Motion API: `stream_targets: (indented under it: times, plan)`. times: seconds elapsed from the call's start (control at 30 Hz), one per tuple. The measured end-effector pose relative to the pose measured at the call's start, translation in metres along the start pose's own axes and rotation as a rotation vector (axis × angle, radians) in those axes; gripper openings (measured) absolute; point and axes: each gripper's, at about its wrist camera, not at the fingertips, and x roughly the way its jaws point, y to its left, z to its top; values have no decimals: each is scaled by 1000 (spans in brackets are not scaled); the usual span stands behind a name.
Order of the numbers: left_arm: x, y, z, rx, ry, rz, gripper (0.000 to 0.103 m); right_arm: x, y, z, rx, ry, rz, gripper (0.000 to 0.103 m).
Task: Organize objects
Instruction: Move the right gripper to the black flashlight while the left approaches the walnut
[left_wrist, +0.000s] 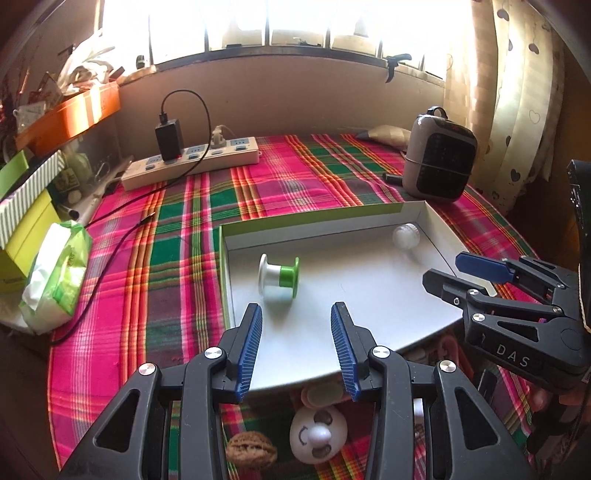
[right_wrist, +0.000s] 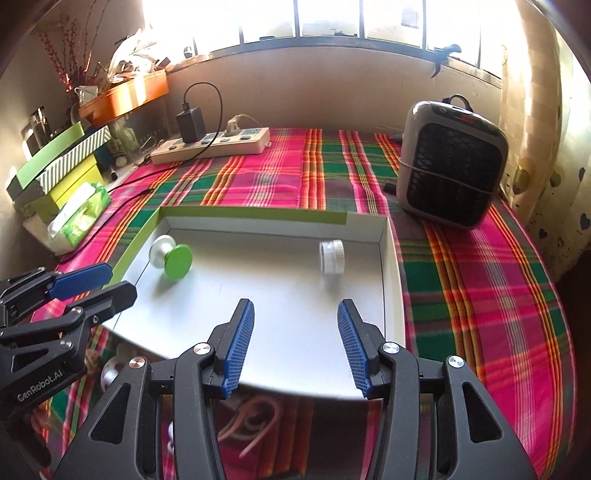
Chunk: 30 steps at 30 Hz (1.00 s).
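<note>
A shallow white tray with a green rim (left_wrist: 314, 221) (right_wrist: 258, 213) lies on the plaid cloth. Inside it lie a green-and-white spool (left_wrist: 279, 275) (right_wrist: 171, 256) at the left and a small white jar (left_wrist: 405, 236) (right_wrist: 331, 256) near the far right corner. My left gripper (left_wrist: 296, 306) (right_wrist: 123, 280) hovers open over the tray's near left part, nothing between its fingers. My right gripper (right_wrist: 294, 303) (left_wrist: 441, 267) stands open over the tray's near right part, also with nothing in it. In front of the tray lie a walnut (left_wrist: 251, 452) and a white egg-shaped toy with a face (left_wrist: 317, 435).
A grey fan heater (left_wrist: 439, 158) (right_wrist: 452, 166) stands behind the tray at the right. A power strip with a charger (left_wrist: 192, 160) (right_wrist: 210, 146) lies at the back left. Boxes and a tissue pack (left_wrist: 55, 273) line the left edge. A pink band (right_wrist: 251, 417) lies near the tray's front.
</note>
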Motion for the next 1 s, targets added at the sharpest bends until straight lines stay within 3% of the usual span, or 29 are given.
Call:
stream_targets:
  times: [0.67,0.77,1.0]
  plan:
    - [-41,16,-48,-66,-33,-5,37,-46,-2,-55,54,-40,-15,50]
    - [-44,20,-58,-72,-29,-23,38,-50,-5,-63,71,-38,-15,55]
    - [-45,18,-70,-74,-12,-73,40,-55,-2,-76,78,-34,-10,55]
